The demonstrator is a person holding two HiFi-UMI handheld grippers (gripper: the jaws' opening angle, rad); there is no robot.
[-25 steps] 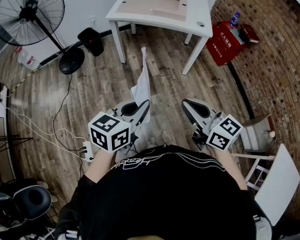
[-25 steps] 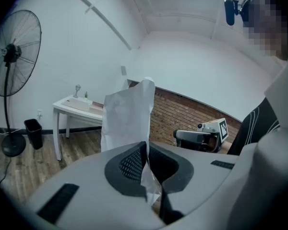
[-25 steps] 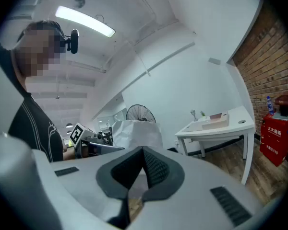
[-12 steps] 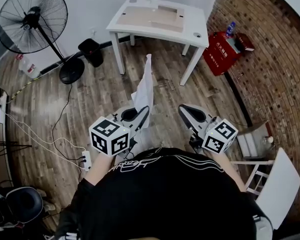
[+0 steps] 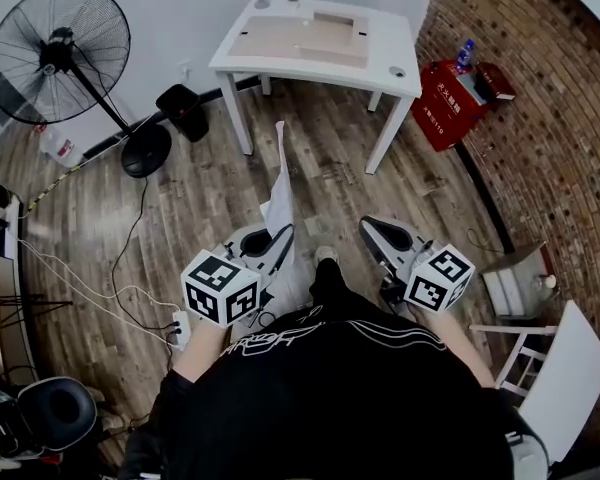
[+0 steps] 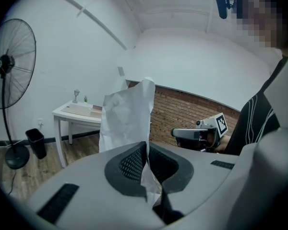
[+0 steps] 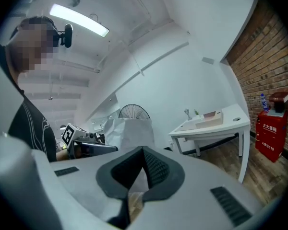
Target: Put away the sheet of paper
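Left gripper (image 5: 283,236) was pinched on the paper (image 5: 280,183), sheet standing upright in the air over the floor, short of table (image 5: 405,53); right gripper (image 5: 372,228) pressed together, empty

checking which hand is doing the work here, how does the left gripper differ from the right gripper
The left gripper has its fingers shut on the sheet of paper, which stands up crumpled from them; the right gripper has its fingers shut on nothing. In the head view the left gripper touches the paper, while the right gripper is apart from it. Both are grey, carry a marker cube and point forward.
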